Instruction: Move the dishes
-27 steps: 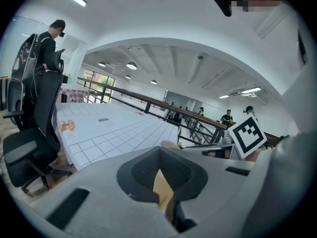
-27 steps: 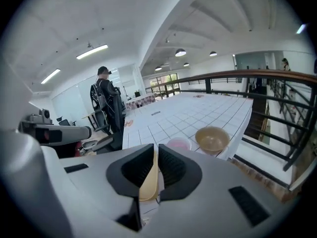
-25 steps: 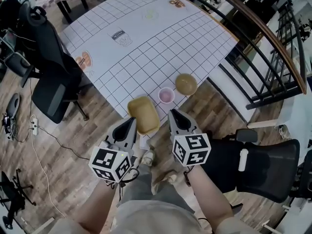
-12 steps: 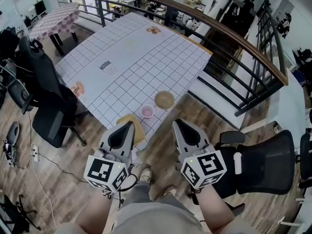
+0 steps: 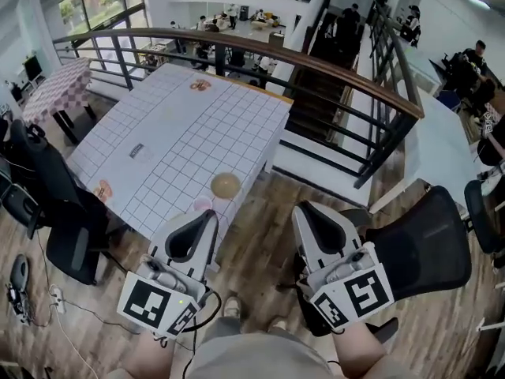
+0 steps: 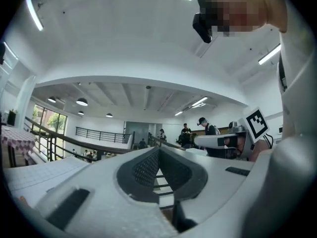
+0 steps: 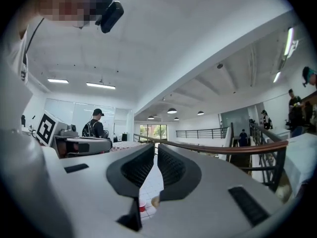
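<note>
The left tongs (image 6: 158, 151) are closed. Their ribbed dark pads meet at the tip with nothing gripped between them. The right tongs (image 7: 155, 148) are closed as well, with only a thin slit between the pads, and they too hold nothing. Both are held level, side by side but apart, in front of the person and over the brown wooden plank floor (image 5: 264, 212). Each appears off to the side in the other's view.

In the head view, the small pink cup (image 5: 203, 204) stands just past the tip of the left tongs. The round tan bowl (image 5: 226, 185) is just beside it, a little further in. Both sit upright close to the near edge of the tabletop, which is covered with a white cloth ruled in a dark grid (image 5: 173, 125). The same cup and bowl show side by side on that cloth through the gap under the right tongs' pads.

A black mesh office chair (image 5: 67, 231) stands at the tabletop's left side. Another black office chair (image 5: 422, 247) stands on the floor to the right of the right tongs. Behind the tabletop runs a dark metal railing with a brown wooden handrail (image 5: 316, 63). A second table in a pink-and-white checked cloth (image 5: 54, 87) stands at the far left.
</note>
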A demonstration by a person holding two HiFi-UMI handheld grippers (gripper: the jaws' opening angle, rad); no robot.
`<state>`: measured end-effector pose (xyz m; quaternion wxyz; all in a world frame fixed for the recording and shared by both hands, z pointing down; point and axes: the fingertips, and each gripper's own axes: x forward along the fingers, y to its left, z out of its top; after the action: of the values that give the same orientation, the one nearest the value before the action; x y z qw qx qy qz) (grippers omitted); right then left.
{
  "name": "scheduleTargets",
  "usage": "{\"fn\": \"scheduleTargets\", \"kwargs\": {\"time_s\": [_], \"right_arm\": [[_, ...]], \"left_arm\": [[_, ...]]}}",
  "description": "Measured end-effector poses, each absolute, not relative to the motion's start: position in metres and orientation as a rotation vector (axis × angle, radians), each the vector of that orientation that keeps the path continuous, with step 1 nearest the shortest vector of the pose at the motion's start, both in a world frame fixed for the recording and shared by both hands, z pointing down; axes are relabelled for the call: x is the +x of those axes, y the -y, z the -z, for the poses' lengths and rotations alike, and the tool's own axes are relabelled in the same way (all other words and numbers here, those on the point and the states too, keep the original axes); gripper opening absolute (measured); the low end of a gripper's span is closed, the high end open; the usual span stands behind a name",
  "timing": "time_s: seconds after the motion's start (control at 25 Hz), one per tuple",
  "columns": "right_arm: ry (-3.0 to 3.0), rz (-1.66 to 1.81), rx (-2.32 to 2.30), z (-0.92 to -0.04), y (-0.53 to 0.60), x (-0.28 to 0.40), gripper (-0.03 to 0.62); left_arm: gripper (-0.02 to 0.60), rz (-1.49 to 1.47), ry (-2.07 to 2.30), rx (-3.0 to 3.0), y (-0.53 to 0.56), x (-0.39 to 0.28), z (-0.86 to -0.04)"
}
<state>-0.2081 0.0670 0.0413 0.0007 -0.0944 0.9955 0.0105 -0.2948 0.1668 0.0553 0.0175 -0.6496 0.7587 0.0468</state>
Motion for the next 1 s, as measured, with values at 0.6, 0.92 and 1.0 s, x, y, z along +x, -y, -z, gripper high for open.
{"fn": "scheduleTargets", "kwargs": {"time_s": [0.6,0.92,1.0], "right_arm": [[-2.973,-0.159,-0.621,-0.023,-0.021,-0.051,0.034],[-3.001,-0.036,-0.654,-0.045,-0.021,-0.015,0.033],[-2.993,-0.023,-0.655,-0.043,-0.015,-0.011,0.034]], "left_arm": [[0.012,-0.07,-1.98,-2.286,-0.082,-0.152,-0.047],[0.012,-0.058,-1.917,-2.378,-0.077,-0.11,-0.054],[0.012,-0.055,-1.923,-2.38,-0.074,-0.107,-0.056]]}}
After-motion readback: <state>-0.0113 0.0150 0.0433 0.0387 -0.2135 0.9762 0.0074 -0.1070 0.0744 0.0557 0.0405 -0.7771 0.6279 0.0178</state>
